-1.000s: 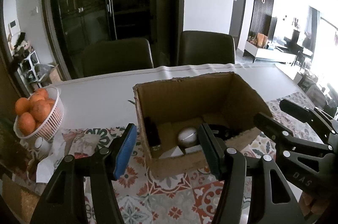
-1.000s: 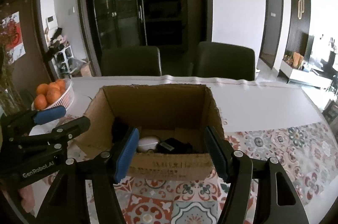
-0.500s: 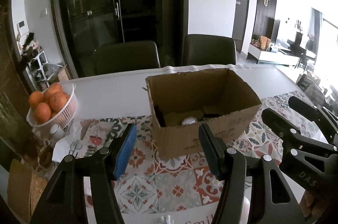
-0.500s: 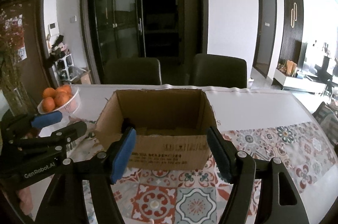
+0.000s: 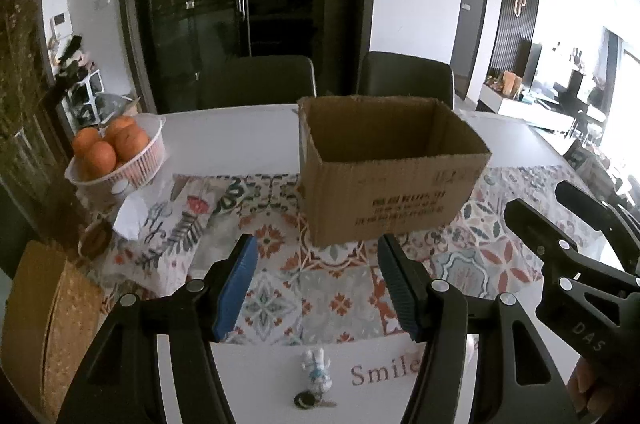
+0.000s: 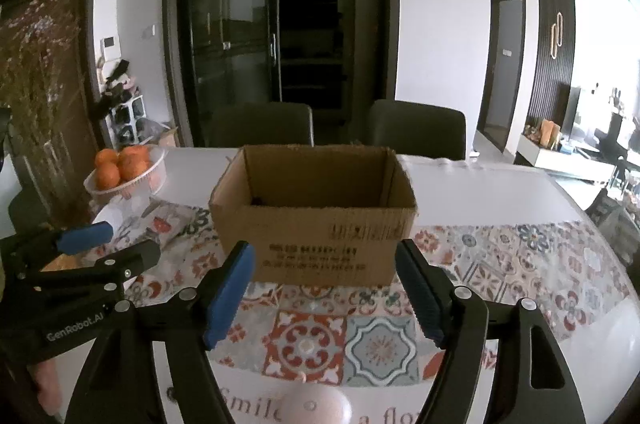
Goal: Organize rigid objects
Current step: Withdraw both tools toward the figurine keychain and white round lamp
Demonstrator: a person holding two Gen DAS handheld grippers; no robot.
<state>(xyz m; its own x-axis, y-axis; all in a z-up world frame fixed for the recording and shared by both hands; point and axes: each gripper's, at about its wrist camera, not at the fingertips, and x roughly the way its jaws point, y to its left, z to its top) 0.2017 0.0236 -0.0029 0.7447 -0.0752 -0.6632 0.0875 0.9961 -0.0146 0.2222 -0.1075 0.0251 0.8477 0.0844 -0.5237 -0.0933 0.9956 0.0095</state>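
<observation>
- Cardboard box [image 5: 394, 180]: stands upright and open-topped on the patterned mat [image 5: 340, 288] of the white worktop [image 5: 236, 144]; printed text faces both cameras; its contents cannot be made out from either wrist view, apart from a dark sliver at the inner left corner in the right wrist view.
- Left gripper [image 5: 316, 288]: fingers [image 5: 234, 288] stand apart with nothing between them; the blue pads are clear of every object; the box lies beyond the fingertips, not touching them.
- Right gripper [image 6: 324, 292]: fingers [image 6: 228, 296] apart and empty; its jaws have just been opening, with no object between them; the box sits just beyond and between the fingertip lines, untouched.
- Small white-and-blue figurine [image 5: 317, 376]: lies on the white sheet at the near edge of the worktop, beside a dark round keyring piece [image 5: 306, 401]; both are below the left gripper and in front of the box, well apart from it.
- Pale rounded object [image 6: 316, 406]: at the near edge in the right wrist view, below the right gripper; its identity cannot be told.
- White basket [image 5: 136, 164]: holds oranges [image 5: 110, 144]; it stands to the left of the box, apart from it.
- Two dark chairs [image 6: 262, 124]: stand behind the far edge of the worktop.
</observation>
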